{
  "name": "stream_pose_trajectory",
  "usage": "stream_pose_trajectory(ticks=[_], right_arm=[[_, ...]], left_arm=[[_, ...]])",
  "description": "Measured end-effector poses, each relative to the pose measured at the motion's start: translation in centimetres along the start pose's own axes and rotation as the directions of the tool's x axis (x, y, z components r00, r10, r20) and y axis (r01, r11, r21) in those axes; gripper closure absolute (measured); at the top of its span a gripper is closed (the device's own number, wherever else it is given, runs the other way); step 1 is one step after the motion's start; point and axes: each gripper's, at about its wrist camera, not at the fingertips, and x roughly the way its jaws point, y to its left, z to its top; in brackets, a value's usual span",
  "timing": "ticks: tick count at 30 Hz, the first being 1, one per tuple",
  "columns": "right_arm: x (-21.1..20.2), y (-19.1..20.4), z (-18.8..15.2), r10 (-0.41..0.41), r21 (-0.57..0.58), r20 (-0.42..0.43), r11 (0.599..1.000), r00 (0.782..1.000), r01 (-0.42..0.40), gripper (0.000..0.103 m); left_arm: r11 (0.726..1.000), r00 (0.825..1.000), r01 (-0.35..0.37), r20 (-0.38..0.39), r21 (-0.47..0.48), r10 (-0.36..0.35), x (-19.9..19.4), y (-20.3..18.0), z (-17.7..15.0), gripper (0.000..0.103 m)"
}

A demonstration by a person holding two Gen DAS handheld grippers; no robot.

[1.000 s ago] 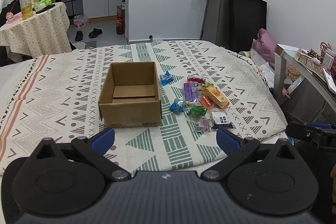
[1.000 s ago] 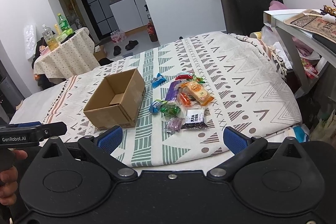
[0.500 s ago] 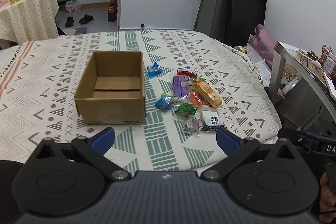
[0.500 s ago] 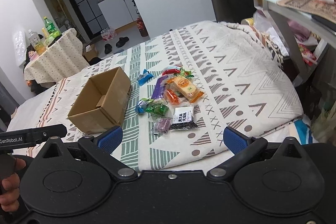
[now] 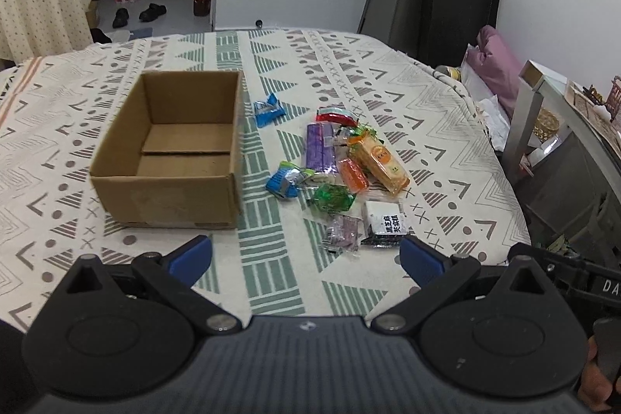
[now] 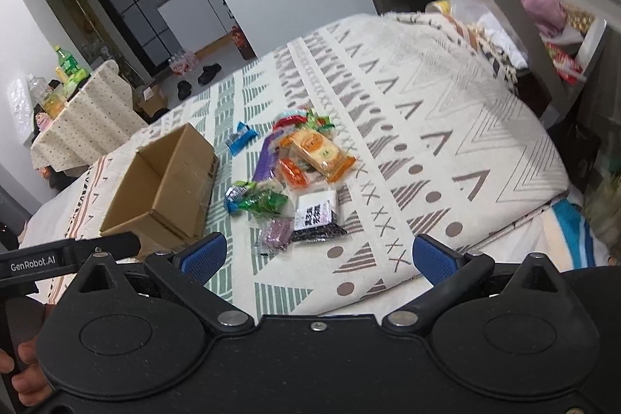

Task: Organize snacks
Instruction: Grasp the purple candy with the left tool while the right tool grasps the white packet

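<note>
Since nothing sits between the fingers yet, both tools are wide and empty, set up for a first pick. Left tool (image 5: 304, 258): box (image 5: 170, 150) ahead-left, open side up, nothing inside, so it's probably the drop target. Snack pile (image 5: 341, 177) ahead-right, just beside the box on the bed (image 5: 427, 127). Right tool (image 6: 318, 253): purple candy (image 6: 275, 235) and black-and-white packet (image 6: 316, 216) nearest, just past the tips, likely first grab. Wrappers overlap; count unclear.
</note>
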Motion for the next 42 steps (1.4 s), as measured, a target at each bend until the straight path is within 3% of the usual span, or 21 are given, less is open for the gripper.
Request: stream_pose_trajectory(ticks=[7,11,20,27,32,42], right_arm=[[2.6,-1.3,0.6,0.023,0.055,-0.010,0.998,1.000,-0.022,0.002],[4.9,-2.2,1.2,0.041,0.119,-0.028,0.992,0.999,-0.037,0.012],[9.8,-4.3,1.8,0.089,0.229,-0.092,0.971,0.992,-0.066,0.013],[13.0,-4.9,2.1,0.092,0.265,-0.134,0.963,0.987,-0.054,0.024],[14.9,-6.0,2.2,0.110,0.315,-0.159,0.948,0.981,-0.055,0.026],[16.5,-5.6,2.5,0.133,0.288,-0.171,0.954,0.976,-0.079,0.027]], left_arm=[[1.000,0.999,0.002,-0.037,-0.021,-0.003,3.5,-1.3,0.5,0.002],[1.000,0.998,0.021,-0.061,0.006,-0.021,5.6,-2.3,0.7,0.003],[1.000,0.993,0.010,-0.117,-0.029,-0.013,10.7,-2.9,1.6,0.017],[0.998,0.983,-0.003,-0.183,-0.057,-0.008,15.1,-2.8,1.2,0.028],[0.997,0.977,-0.003,-0.213,-0.074,-0.013,17.6,-3.0,0.8,0.033],[0.998,0.975,-0.016,-0.222,-0.053,0.004,19.8,-3.7,1.3,0.041]])
